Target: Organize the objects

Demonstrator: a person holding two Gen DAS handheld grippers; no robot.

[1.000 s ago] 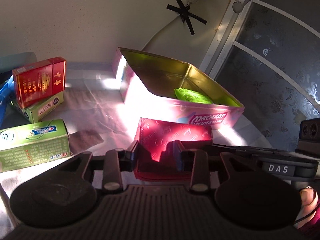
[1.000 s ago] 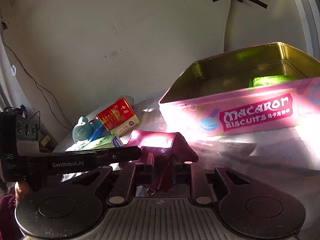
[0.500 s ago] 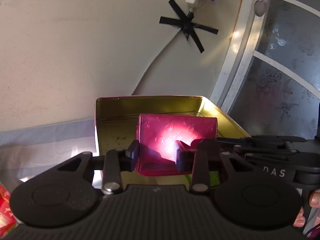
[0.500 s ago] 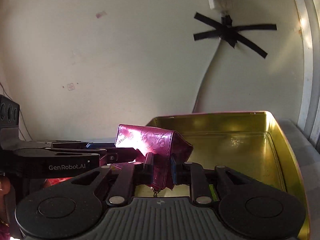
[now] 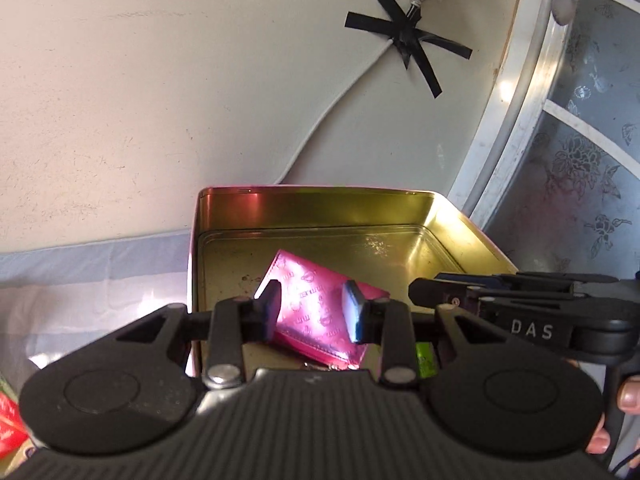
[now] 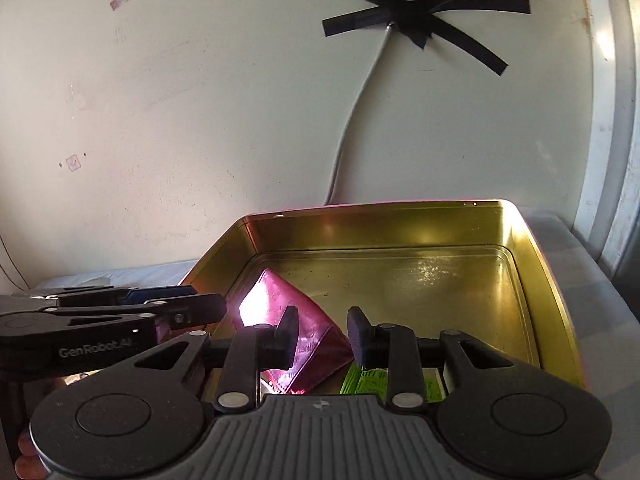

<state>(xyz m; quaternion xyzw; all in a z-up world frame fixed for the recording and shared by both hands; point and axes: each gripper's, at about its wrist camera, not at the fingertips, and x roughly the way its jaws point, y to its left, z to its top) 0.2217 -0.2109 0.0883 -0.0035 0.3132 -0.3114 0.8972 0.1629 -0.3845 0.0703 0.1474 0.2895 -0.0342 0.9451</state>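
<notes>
A shiny pink wallet [image 5: 316, 312] lies tilted inside the open gold-lined biscuit tin [image 5: 320, 204], near its front wall. It also shows in the right wrist view [image 6: 308, 332], in the tin [image 6: 520, 264]. My left gripper [image 5: 312, 310] is open above it, fingers apart and clear of the wallet. My right gripper [image 6: 322, 334] is open too, just above the wallet. A green packet [image 6: 372, 380] lies in the tin beside the wallet, mostly hidden by my right gripper.
The tin stands on a pale cloth [image 5: 100, 272] against a white wall with a taped cable [image 5: 404, 36]. A patterned glass door [image 5: 580, 160] is at the right. A red box corner [image 5: 8, 424] shows at the lower left.
Both grippers opened and let go of the pink wallet, which dropped from above the tin to lie tilted inside it.
</notes>
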